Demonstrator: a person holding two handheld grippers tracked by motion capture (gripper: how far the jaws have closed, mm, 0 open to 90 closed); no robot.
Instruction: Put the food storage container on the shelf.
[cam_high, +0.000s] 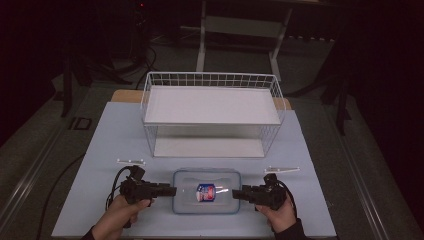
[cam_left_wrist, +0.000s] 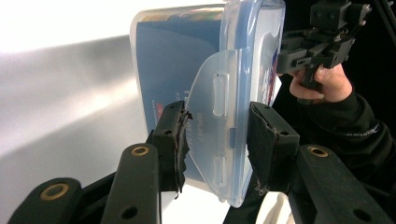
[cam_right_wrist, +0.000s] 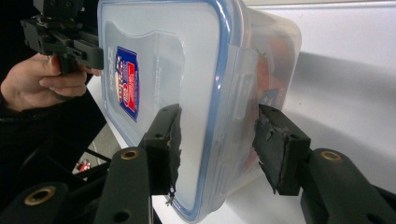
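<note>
While your left gripper (cam_high: 170, 190) clamps the latch flap at the left end of the lidded plastic container (cam_high: 206, 197), your right gripper (cam_high: 237, 193) brackets the right end, jaws set over lid and underside, though contact there cannot be confirmed. That container sits on the table (cam_high: 100, 150) at its near edge, in front of the wire basket (cam_high: 212, 112). Squeeze evenly on both ends, keep the box level, and lift together so neither side slips.
</note>
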